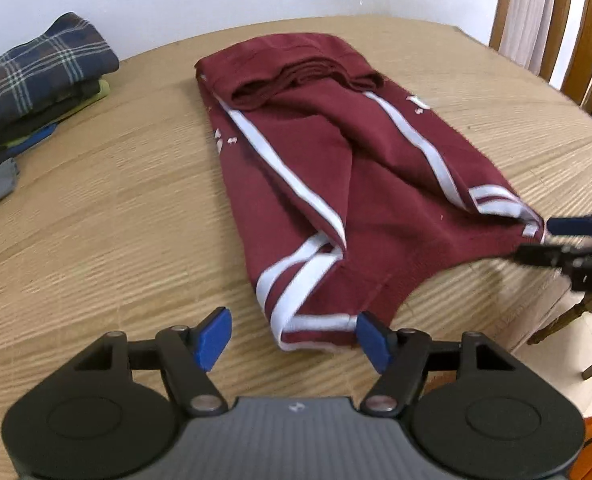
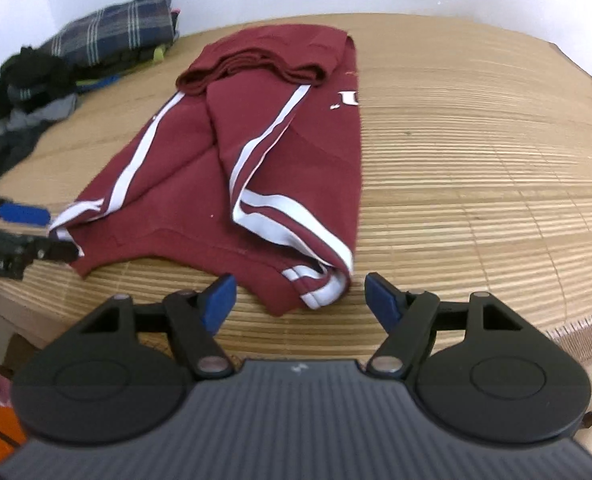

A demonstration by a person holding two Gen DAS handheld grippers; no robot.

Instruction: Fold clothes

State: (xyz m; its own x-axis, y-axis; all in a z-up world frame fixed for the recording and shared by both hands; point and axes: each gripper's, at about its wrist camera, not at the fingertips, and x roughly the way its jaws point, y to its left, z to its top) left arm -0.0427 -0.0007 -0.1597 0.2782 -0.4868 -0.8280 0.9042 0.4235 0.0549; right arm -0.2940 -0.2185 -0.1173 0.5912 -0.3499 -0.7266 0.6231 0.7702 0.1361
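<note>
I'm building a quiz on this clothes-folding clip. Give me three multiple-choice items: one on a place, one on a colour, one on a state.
1. Where does the stack of folded clothes lie, seen from the left wrist?
A. left of the garment
B. on the garment
C. on the floor

2. What colour are the garment's stripes?
A. yellow
B. white
C. black

3. How do both grippers stand?
A. open, empty
B. shut on cloth
C. shut, empty

Key:
1 A: stack of folded clothes lies left of the maroon garment.
2 B: white stripes run down it.
3 A: left gripper and right gripper hold nothing.
</note>
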